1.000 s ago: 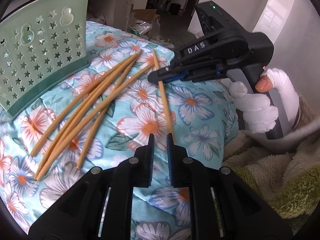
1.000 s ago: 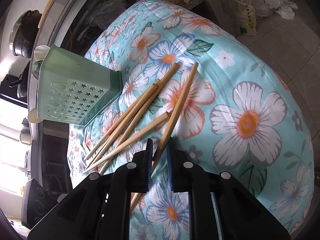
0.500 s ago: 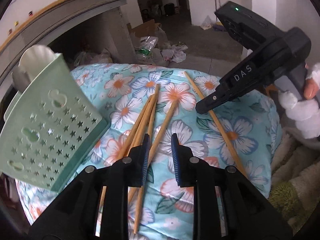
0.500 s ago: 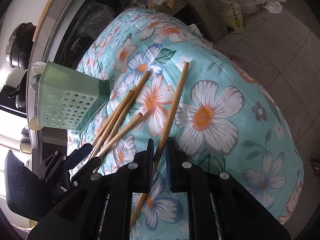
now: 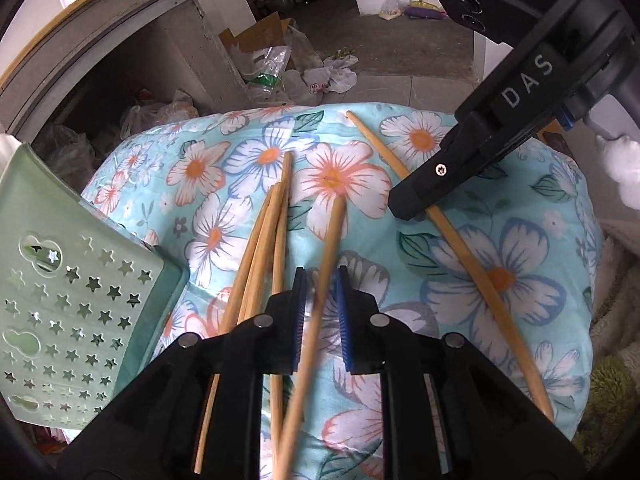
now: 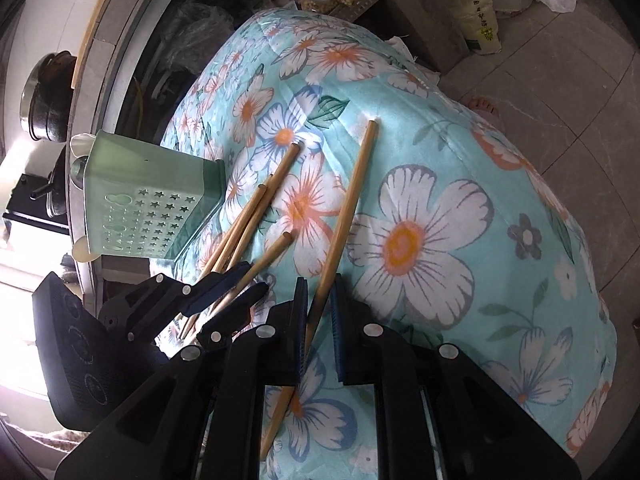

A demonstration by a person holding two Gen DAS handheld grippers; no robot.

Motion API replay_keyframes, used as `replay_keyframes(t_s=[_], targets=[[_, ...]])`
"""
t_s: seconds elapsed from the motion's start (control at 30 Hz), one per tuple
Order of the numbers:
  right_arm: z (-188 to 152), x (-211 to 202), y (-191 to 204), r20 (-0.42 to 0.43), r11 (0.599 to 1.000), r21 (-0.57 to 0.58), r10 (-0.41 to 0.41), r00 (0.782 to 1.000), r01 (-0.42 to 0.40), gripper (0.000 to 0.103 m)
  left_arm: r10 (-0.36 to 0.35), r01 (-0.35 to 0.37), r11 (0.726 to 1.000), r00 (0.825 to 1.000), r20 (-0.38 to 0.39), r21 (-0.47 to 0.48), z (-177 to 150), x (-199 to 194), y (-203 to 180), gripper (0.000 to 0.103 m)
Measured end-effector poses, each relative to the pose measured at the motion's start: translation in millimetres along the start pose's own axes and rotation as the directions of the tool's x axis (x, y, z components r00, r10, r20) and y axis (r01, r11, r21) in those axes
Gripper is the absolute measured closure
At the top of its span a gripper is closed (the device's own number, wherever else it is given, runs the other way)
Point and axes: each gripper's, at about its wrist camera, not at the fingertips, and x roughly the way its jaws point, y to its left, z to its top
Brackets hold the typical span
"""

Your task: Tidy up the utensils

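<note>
Turquoise cloth with orange and white flowers (image 5: 460, 240) covered the rounded surface, carrying loose tan wooden chopsticks (image 5: 276, 216) beside a pale green star-perforated plastic holder (image 6: 148, 200) lying on its side. Left claw (image 5: 320, 276) was closing its narrow jaws around one lifted chopstick (image 5: 332, 236). Right claw (image 6: 319, 284) was clamped on a separate chopstick (image 6: 352, 200) lying apart.
</note>
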Motion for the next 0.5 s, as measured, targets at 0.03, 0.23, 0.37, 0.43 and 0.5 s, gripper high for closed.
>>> replay_keyframes(t_s=[0.03, 0.23, 0.37, 0.43, 0.5], targets=[[1, 1, -1, -0.004, 1.0, 0.009, 0.007, 1.0, -0.007, 0.092, -0.006, 0.006, 1.0, 1.0, -0.002, -0.01, 0, 1, 1, 0.089], [4, 7, -6, 0.01, 0.997, 0.057, 0.059, 0.998, -0.06, 0.094, -0.033, 0.032, 0.996, 0.999, -0.007, -0.081, 0, 4, 13, 0.096], [2, 7, -13, 0.044, 0.986, 0.114, 0.116, 0.992, -0.12, 0.094, -0.023, 0.024, 0.993, 1.0, 0.006, -0.116, 0, 1, 17, 0.097], [1, 6, -15, 0.057, 0.98, 0.135, 0.142, 0.988, -0.148, 0.095, -0.009, 0.012, 0.991, 1.0, 0.02, -0.131, -1, -5, 19, 0.097], [0, 2, -11, 0.075, 0.979, 0.126, 0.15, 0.986, -0.159, 0.096, -0.002, 0.007, 0.989, 0.999, 0.038, -0.151, -1, -13, 22, 0.097]])
